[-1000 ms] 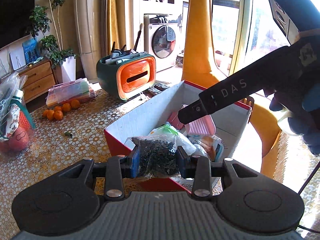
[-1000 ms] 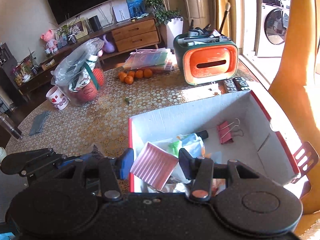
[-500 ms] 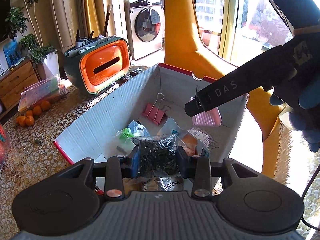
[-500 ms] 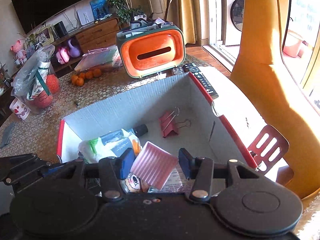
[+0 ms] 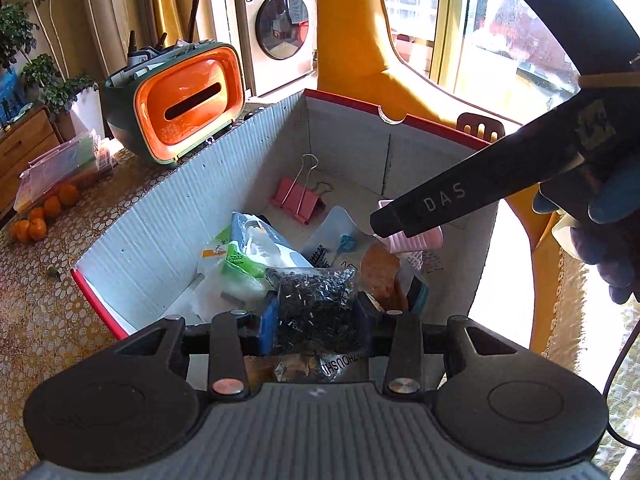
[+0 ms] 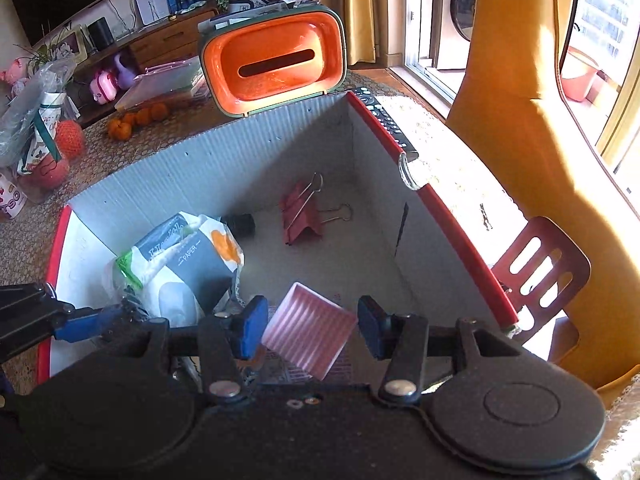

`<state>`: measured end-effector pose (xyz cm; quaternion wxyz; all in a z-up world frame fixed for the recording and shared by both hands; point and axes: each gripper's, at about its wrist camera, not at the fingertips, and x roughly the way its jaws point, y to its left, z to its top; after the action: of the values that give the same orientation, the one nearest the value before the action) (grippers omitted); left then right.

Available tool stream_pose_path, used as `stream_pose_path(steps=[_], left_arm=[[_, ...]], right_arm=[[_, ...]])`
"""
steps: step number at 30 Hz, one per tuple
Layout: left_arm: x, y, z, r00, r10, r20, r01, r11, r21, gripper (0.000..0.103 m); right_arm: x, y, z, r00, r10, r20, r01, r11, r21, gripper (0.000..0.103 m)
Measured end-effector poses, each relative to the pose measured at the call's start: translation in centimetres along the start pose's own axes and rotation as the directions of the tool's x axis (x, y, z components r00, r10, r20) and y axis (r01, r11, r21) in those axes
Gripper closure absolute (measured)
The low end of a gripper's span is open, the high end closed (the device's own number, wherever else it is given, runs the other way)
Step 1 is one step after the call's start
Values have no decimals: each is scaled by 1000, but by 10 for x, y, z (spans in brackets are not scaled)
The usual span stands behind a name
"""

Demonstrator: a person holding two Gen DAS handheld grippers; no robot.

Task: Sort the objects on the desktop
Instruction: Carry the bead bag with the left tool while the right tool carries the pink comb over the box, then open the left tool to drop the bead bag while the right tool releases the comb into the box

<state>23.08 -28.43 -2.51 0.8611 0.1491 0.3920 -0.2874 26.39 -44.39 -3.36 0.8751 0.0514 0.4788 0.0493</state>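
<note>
Desktop objects are at the drop-off stage: both grippers have come down over the red-rimmed cardboard box (image 5: 224, 184) since a second ago, when the left wrist view showed them above its near rim and short of the interior. Both views now look steeply into the box, so the two loads appear ready for release, a judgement only.

Left gripper (image 5: 316, 320): jaws closed on a clear bag of small dark metal pieces (image 5: 316, 304), pinched between the blue pads. The bag hangs directly ahead of the jaws, over the packets already in the box. A tissue pack (image 5: 248, 252) lies just ahead and to the left of these jaws.

Right gripper (image 6: 312, 328): jaws hold a pink ribbed dish (image 6: 308, 328), tilted on a corner. The left pad touches its edge; contact at the right pad is not clearly shown. Bare box floor lies ahead of these jaws.

A pink binder clip (image 6: 304, 216) rests well ahead of both grippers on the box floor.

Neither item has been let go
</note>
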Motion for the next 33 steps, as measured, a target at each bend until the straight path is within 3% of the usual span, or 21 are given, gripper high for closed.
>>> stream_pose_path(steps=[2, 7, 14, 17, 30, 33], left_arm=[[0, 1, 0, 1000, -8, -4, 8, 1000, -13, 61], [-8, 0, -4, 1000, -13, 16, 13, 1000, -28, 38], [-28, 3, -8, 998, 7, 55, -4, 999, -53, 38], [-37, 6, -10, 997, 6, 72, -2, 998, -66, 32], [-85, 23, -29, 987, 34, 158, -9, 988, -153, 32], [-93, 24, -33, 985, 30, 171, -2, 986, -164, 26]], right_arm=[[-1, 1, 0, 1000, 7, -2, -7, 1000, 2, 49], [-7, 3, 0, 1000, 13, 4, -13, 1000, 0, 42], [-22, 9, -2, 999, 24, 22, -24, 1000, -1, 37], [-29, 13, -4, 999, 27, 35, -27, 1000, -12, 33], [-72, 46, -23, 989, 69, 130, -50, 989, -142, 26], [-82, 55, -29, 986, 81, 144, -56, 984, -168, 25]])
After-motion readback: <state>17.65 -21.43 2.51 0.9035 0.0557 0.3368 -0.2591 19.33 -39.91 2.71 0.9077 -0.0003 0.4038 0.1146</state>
